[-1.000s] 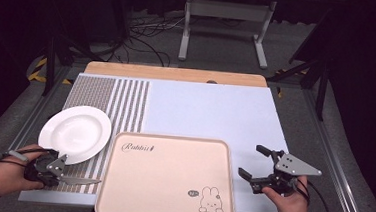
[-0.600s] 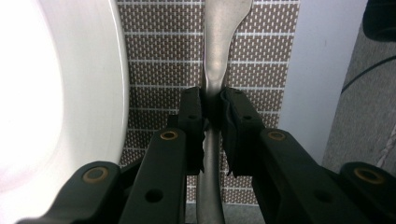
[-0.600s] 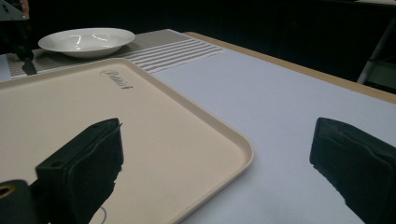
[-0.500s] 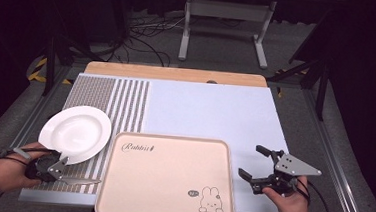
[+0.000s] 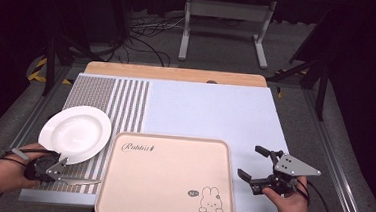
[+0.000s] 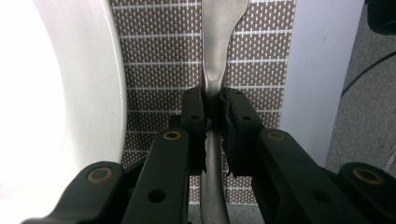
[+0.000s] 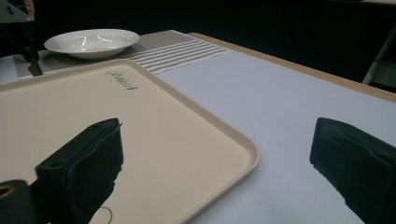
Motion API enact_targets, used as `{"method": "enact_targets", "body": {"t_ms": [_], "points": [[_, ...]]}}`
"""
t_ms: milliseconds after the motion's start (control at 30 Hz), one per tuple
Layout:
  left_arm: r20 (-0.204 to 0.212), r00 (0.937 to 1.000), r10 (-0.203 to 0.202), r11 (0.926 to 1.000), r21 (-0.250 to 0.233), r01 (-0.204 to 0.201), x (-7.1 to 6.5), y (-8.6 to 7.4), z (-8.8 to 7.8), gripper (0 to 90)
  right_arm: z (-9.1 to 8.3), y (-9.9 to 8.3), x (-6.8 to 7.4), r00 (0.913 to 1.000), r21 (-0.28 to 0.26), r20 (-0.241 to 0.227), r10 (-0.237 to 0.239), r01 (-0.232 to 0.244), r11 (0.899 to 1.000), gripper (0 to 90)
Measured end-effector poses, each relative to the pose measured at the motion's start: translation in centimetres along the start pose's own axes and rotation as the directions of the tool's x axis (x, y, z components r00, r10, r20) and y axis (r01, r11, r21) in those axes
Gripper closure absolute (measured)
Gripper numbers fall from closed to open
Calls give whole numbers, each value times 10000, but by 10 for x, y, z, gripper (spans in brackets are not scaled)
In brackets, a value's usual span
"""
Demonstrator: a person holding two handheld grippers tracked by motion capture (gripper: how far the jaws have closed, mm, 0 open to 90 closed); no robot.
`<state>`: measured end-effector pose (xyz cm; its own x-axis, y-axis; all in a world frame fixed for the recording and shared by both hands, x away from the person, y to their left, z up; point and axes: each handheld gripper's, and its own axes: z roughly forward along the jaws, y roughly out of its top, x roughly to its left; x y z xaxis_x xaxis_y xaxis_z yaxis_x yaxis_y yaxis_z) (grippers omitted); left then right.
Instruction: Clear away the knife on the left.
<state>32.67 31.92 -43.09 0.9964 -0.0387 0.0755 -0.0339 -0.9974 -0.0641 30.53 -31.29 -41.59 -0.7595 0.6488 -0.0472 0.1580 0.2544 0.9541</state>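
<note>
A silver metal utensil [image 5: 79, 181] lies on the striped mat [image 5: 121, 101] near the table's front left, pointing toward the tray. My left gripper [image 5: 57, 169] is shut on its handle [image 6: 212, 79]; the pads have just closed on the narrow neck. A white plate [image 5: 75, 133] sits just beyond it, and its rim [image 6: 93, 93] lies left of the jaws. My right gripper [image 5: 250, 161] is open and holds nothing, just right of the beige tray [image 5: 173, 139]. Its jaws [image 7: 219, 154] stand wide over the tray's corner [image 7: 233, 140].
The tray bears a rabbit print [image 5: 210, 200] and nothing on it. A pale blue mat [image 5: 210, 112] covers the table's middle and right. The plate [image 7: 91, 42] shows far off beyond the tray. A metal stand [image 5: 222, 23] and cables lie on the floor behind.
Both hands stay where they were. The left gripper's jaws look slightly narrower around the utensil's handle than a second ago.
</note>
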Motion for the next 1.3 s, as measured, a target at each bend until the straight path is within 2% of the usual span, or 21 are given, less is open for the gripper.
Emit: {"method": "enact_targets", "body": {"t_ms": [67, 133, 167, 200, 267, 467, 567, 667, 833, 900, 933, 967, 1000, 1033, 1067, 1100, 1133, 1200, 1233, 1267, 1300], "points": [[89, 9997, -245, 9997, -81, 246, -1, -1, 0, 799, 0, 0, 0, 10000, -13, -16, -10, 10, 10000, 35], [80, 9998, -182, 9998, -61, 183, 0, -2, -1, 800, 1, 0, 0, 10000, -10, -17, 7, -7, 10000, 35], [140, 9992, -378, 9992, -151, 380, -1, -3, -2, 800, 1, 0, 0, 10000, -18, -24, 8, -8, 10000, 34], [145, 9997, -174, 9997, -194, 177, 0, -3, -4, 800, 1, 0, 0, 10000, -12, -41, 13, -14, 10000, 34], [118, 9993, -344, 9984, -455, 349, -1, -4, -10, 800, 1, 0, 0, 10000, 38, -48, -43, 44, 10000, 34], [-268, 9982, -534, 9958, -757, 512, 0, -4, -26, 800, 1, 1, 1, 10000, -14, -43, -49, 49, 10000, 36], [-258, 9965, -796, 9876, -1378, 753, 2, -5, -36, 799, 1, 1, 0, 10000, -50, -31, -20, 19, 10000, 36], [-174, 9933, -1146, 9778, -1786, 1097, 4, -5, -42, 800, 1, 1, 0, 10000, -63, -53, -39, 39, 10000, 36], [-5, 9873, -1587, 9645, -2137, 1549, 9, -4, -50, 800, 0, 1, 0, 10000, -67, 22, -26, 26, 10000, 36], [96, 9832, -1825, 9598, -2152, 1803, 11, -4, -53, 800, 0, 0, -1, 10000, -56, 22, -3, 3, 10000, 36], [145, 9781, -2076, 9519, -2273, 2055, 11, -3, -55, 800, 1, 0, -1, 10000, -41, 29, 3, -3, 10000, 36], [255, 9760, -2164, 9464, -2398, 2161, 12, -2, -55, 800, 1, 0, -1, 10000, -47, 16, 22, -22, 10000, 36], [404, 9723, -2301, 9381, -2566, 2327, 12, -1, -57, 800, 1, 0, -1, 10000, -51, 21, 22, -22, 10000, 36], [522, 9659, -2535, 9272, -2717, 2580, 12, 0, -59, 800, 1, 0, -1, 10000, -50, 27, 28, -28, 10000, 36], [664, 9637, -2586, 9219, -2810, 2668, 14, 0, -60, 800, 1, 0, -1, 10000, -53, 38, 27, -27, 10000, 36], [746, 9565, -2819, 9100, -2951, 2912, 15, 2, -62, 800, 1, 0, -1, 10000, -49, 47, 33, -32, 10000, 36], [810, 9521, -2950, 9032, -3015, 3055, 15, 3, -63, 801, 1, 0, -2, 10000, -44, 46, 36, -35, 10000, 36], [766, 9394, -3342, 8937, -2907, 3417, 17, 6, -64, 801, 1, -1, -2, 10000, -34, 73, 42, -41, 10000, 37], [851, 9342, -3464, 8927, -2761, 3561, 18, 7, -64, 801, 1, -1, -2, 10000, -27, 78, 46, -46, 10000, 37], [845, 9288, -3609, 8877, -2744, 3699, 19, 8, -63, 801, 0, -1, -2, 9999, -35, 93, 53, -53, 10000, 37], [994, 9188, -3819, 8784, -2700, 3943, 19, 10, -64, 801, 0, -1, -2, 9999, -6, 114, 57, -56, 10000, 38]]}}
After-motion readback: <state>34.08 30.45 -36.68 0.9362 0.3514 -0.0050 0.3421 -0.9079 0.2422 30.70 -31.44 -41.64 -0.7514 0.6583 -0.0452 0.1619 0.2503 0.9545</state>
